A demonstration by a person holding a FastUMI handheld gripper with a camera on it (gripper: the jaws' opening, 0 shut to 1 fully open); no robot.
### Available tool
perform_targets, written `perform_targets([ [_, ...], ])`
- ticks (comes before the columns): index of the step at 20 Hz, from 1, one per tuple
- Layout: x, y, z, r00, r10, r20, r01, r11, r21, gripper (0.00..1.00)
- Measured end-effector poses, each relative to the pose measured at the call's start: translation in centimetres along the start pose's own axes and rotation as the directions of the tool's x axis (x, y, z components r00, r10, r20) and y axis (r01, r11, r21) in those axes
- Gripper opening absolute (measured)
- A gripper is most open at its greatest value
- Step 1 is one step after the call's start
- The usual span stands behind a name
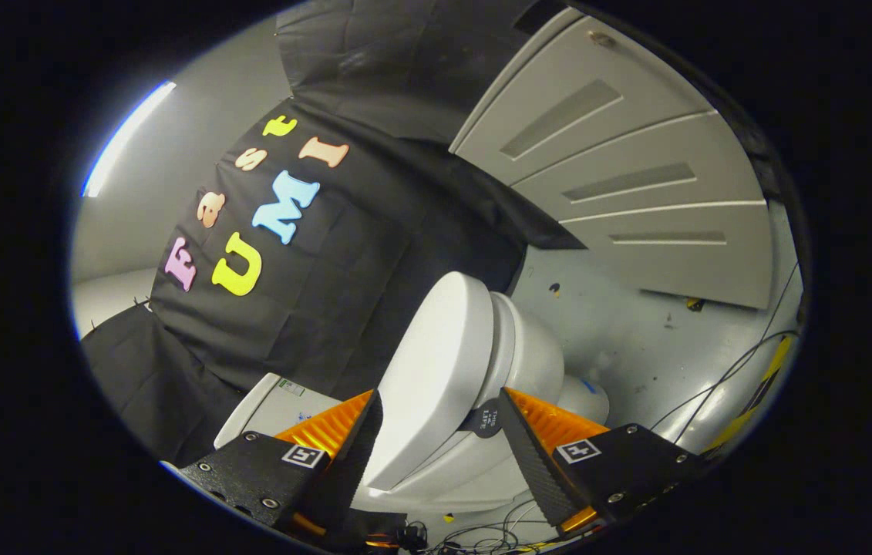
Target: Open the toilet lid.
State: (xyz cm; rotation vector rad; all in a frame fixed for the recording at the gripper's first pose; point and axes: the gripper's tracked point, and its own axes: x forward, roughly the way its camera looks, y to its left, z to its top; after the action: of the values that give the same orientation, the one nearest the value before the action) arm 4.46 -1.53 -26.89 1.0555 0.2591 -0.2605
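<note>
Booth floor [636,339]; toilet lid [436,370] between parted jaws

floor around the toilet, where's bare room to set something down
Bare grey floor lies between the toilet and the panelled door. It is crowded with cables off to the side and a wire tangle under the gripper, whose jaws stand open around the lid.

Camera riding the claw [436,405], rolled sideways, close before the toilet [443,370]
</note>
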Motion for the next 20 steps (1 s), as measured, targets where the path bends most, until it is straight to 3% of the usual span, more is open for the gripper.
perform_targets([
  [8,2.8,-2.4,-2.0,0.999,-0.025,-0.039,0.029,0.994,0.102,0.92],
  [14,4.9,-3.1,-3.0,0.998,-0.033,-0.062,0.040,0.993,0.107,0.79],
  [16,5.2,-3.5,-3.0,0.997,-0.037,-0.064,0.044,0.993,0.110,0.70],
  [20,6.2,-3.9,-3.0,0.996,-0.052,-0.068,0.060,0.990,0.125,0.35],
])
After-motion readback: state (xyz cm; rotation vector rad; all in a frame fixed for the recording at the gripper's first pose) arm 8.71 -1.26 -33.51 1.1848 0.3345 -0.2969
